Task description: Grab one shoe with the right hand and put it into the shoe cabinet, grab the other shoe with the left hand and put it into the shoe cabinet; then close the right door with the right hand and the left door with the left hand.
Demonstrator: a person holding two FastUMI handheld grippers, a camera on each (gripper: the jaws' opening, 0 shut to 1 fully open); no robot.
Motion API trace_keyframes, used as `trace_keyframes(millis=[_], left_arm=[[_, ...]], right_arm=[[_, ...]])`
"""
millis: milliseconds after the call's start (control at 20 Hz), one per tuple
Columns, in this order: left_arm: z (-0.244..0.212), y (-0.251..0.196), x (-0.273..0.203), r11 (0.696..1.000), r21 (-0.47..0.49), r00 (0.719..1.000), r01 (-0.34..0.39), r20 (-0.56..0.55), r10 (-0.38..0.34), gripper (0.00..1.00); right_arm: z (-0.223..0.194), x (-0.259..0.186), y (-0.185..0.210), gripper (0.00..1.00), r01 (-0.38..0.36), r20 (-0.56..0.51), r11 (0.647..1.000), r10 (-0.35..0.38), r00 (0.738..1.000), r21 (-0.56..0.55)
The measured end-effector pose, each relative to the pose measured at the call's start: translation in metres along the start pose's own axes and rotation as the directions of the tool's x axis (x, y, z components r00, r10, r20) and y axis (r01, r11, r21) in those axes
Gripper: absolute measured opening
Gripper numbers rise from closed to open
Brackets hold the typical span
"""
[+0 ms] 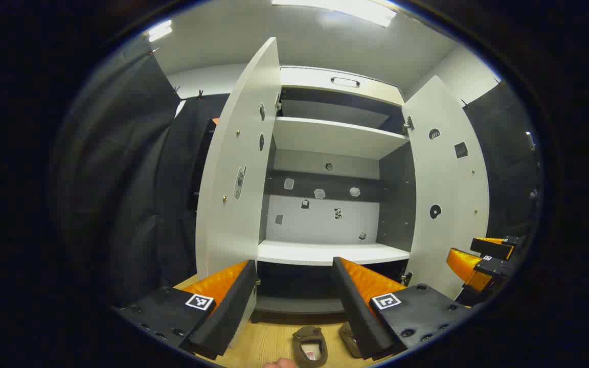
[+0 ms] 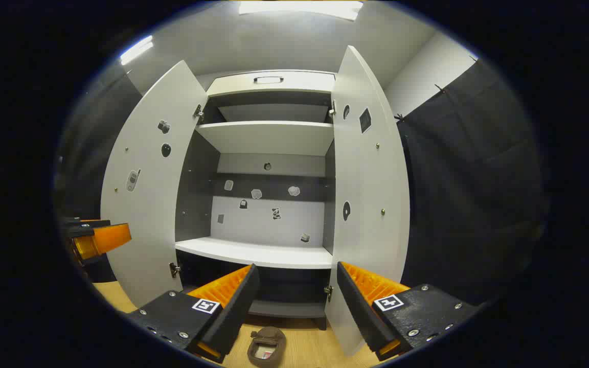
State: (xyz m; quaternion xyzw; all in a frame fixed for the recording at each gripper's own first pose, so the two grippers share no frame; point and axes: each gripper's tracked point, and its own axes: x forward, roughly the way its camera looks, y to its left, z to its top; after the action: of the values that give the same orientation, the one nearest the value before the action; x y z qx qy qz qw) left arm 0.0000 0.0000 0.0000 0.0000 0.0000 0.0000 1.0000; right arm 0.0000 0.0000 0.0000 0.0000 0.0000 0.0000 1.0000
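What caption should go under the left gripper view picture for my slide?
Open left gripper faces a shoe cabinet with both doors open, two shoes on the floor below.

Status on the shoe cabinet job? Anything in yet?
Nothing done yet. Both shoes are on the floor: one shoe in front of the cabinet, the second shoe beside it. Left gripper and right gripper are open and empty. Left door and right door stand open. Remaining: place both shoes, close both doors.

floor (image 2: 315,347): light wood | walls: black cloth (image 2: 468,194), white above | ceiling light (image 2: 299,7) lit
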Motion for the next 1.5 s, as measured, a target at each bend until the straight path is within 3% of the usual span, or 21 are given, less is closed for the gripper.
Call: trace_keyframes(millis=[400, 1500], left_arm=[[-0.009, 0.005, 0.004, 1.000, 0.003, 1.000, -0.019, -0.020, 0.019, 0.96], [-0.010, 0.002, 0.000, 1.000, 0.015, 1.000, -0.013, -0.008, 0.013, 0.96]], right_arm=[[-0.010, 0.006, 0.002, 0.94, -0.008, -0.039, 1.000, 0.009, 0.999, 0.028], [0.005, 0.022, 0.004, 0.94, -0.012, -0.007, 1.000, 0.011, 1.000, -0.007]])
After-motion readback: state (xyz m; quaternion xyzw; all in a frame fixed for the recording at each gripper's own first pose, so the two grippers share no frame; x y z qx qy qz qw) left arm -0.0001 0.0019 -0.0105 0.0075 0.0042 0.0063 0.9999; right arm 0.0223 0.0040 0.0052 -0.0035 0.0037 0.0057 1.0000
